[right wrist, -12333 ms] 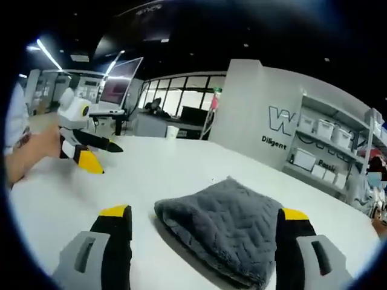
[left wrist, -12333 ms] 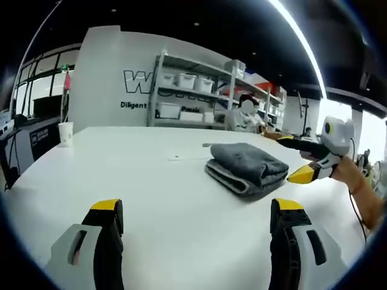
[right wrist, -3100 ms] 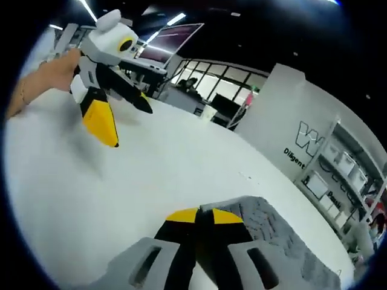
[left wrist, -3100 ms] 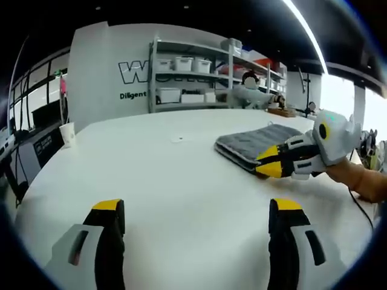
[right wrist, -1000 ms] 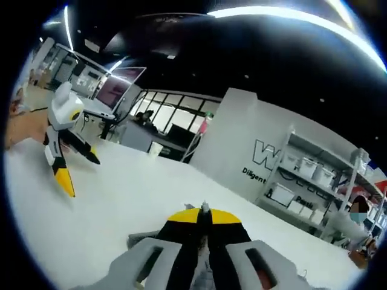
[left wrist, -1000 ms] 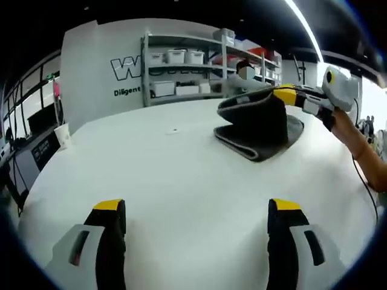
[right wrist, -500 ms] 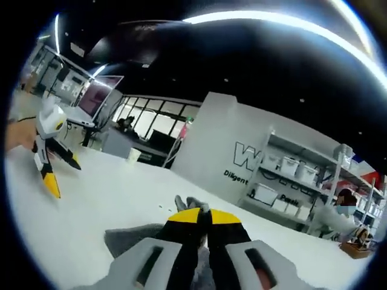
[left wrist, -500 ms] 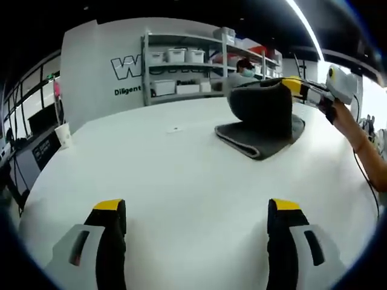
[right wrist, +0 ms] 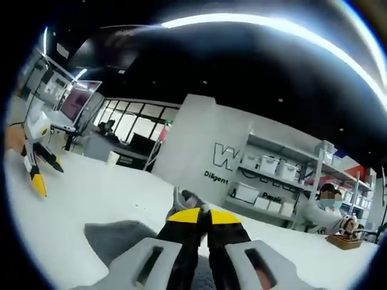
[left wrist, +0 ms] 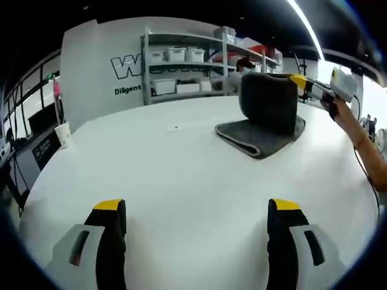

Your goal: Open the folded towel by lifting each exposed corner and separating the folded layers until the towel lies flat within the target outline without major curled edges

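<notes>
The grey towel lies on the white table at the far right. Its top layer stands lifted upright off the lower layer. My right gripper, held in a hand, is shut on the raised edge. In the right gripper view the shut gripper pinches a towel corner that pokes out above the tips, and the lower layer lies below. My left gripper is open low over the near table, well short of the towel, and shows again as the left gripper far off.
A paper cup stands near the table's left edge. Behind the table are shelves with white bins and a lettered wall. A person sits by the shelves. A small mark lies mid-table.
My right gripper has raised the towel's top layer higher and carried it back, so it now stands upright over the lower layer. The left gripper has stayed put.
</notes>
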The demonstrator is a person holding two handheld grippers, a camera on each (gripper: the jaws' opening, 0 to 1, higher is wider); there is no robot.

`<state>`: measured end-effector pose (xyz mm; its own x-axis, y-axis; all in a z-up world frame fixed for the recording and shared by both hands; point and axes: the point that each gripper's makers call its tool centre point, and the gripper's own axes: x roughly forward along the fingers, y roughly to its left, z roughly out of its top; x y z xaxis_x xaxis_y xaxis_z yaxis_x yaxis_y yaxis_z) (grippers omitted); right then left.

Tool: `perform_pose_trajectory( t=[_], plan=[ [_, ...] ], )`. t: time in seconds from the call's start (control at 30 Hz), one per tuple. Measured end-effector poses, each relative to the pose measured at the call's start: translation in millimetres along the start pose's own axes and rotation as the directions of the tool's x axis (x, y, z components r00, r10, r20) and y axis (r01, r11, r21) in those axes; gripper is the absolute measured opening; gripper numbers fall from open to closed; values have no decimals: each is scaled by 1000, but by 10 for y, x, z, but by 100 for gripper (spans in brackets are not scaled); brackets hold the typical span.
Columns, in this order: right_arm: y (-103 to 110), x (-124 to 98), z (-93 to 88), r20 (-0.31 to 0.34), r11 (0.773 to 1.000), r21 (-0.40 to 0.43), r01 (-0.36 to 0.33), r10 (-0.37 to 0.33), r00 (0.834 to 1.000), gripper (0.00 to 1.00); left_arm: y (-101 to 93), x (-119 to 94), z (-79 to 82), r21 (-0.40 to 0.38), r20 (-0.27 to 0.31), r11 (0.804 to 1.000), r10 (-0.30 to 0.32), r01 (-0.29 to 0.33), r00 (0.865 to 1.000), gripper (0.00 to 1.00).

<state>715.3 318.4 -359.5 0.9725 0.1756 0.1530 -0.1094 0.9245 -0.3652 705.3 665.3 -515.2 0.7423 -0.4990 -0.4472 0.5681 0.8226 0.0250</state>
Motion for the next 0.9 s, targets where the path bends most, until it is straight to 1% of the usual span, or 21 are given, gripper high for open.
perform_pose_trajectory(
  t=[0.2,0.43,0.7,0.8,0.9],
  plan=[
    [-235,-53,-59,-7,999,-6,44,-44,999,0,1,2,-9,2,-4,1000,2,-2,1000,95],
    [-388,-88,-103,-18,997,-38,74,-75,997,0,13,-1,-29,4,-13,1000,9,-9,1000,95],
    [-517,-137,-217,-42,992,-77,98,-101,994,0,12,-15,-31,1,-11,1000,6,-6,1000,95],
    [-592,-167,-292,-56,990,-85,112,-117,992,0,-19,-19,-15,-10,-3,1000,-15,15,1000,95],
    [-684,-205,-380,-74,987,-92,130,-137,988,0,-27,-25,-4,-10,2,1000,-20,20,1000,95]
  ],
)
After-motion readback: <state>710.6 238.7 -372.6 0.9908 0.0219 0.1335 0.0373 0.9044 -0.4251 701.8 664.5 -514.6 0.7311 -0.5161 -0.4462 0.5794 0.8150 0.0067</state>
